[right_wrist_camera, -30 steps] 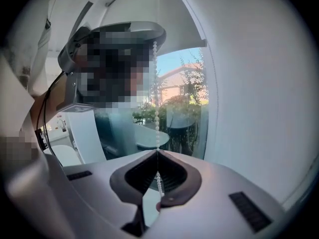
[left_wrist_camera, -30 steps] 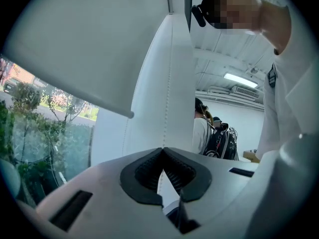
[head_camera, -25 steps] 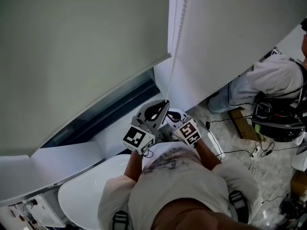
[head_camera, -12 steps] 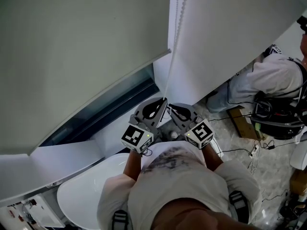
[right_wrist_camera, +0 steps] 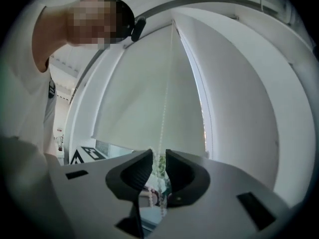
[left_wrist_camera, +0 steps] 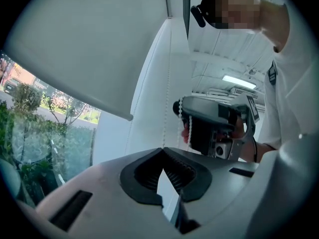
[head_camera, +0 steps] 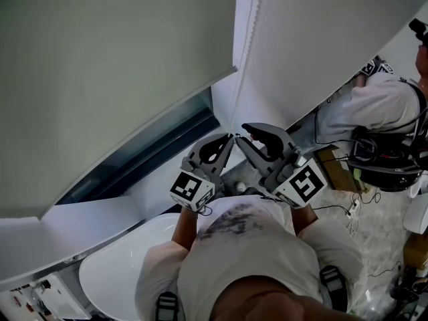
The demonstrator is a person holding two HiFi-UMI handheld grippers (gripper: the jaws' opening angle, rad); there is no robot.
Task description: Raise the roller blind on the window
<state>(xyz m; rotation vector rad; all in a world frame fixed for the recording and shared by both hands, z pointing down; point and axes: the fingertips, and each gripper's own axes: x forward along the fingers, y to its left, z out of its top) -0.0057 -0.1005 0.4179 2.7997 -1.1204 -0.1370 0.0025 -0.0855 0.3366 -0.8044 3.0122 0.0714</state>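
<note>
The grey roller blind (head_camera: 114, 79) hangs partway down the window, its bottom bar running diagonally. A white bead chain (head_camera: 246, 52) drops beside it. My left gripper (head_camera: 229, 139) is shut on the bead chain at its lower end; in the left gripper view the chain (left_wrist_camera: 168, 83) runs straight down into the closed tips of that gripper (left_wrist_camera: 163, 151). My right gripper (head_camera: 241, 132) sits just right of it and a little higher. Its jaws stand slightly apart, and in the right gripper view the chain (right_wrist_camera: 164, 113) passes through the gap of the right gripper (right_wrist_camera: 159, 156), with beads dangling below.
Window glass (head_camera: 147, 156) shows below the blind, with greenery (left_wrist_camera: 30, 133) outside. A white rounded surface (head_camera: 127, 266) lies below left. Another person (head_camera: 381, 105) crouches at the right among cables (head_camera: 334, 209) on the floor. A white wall panel (head_camera: 321, 45) stands right of the chain.
My right gripper has moved up and out to the right along the chain and now sits higher than the left one. The left gripper has held its place.
</note>
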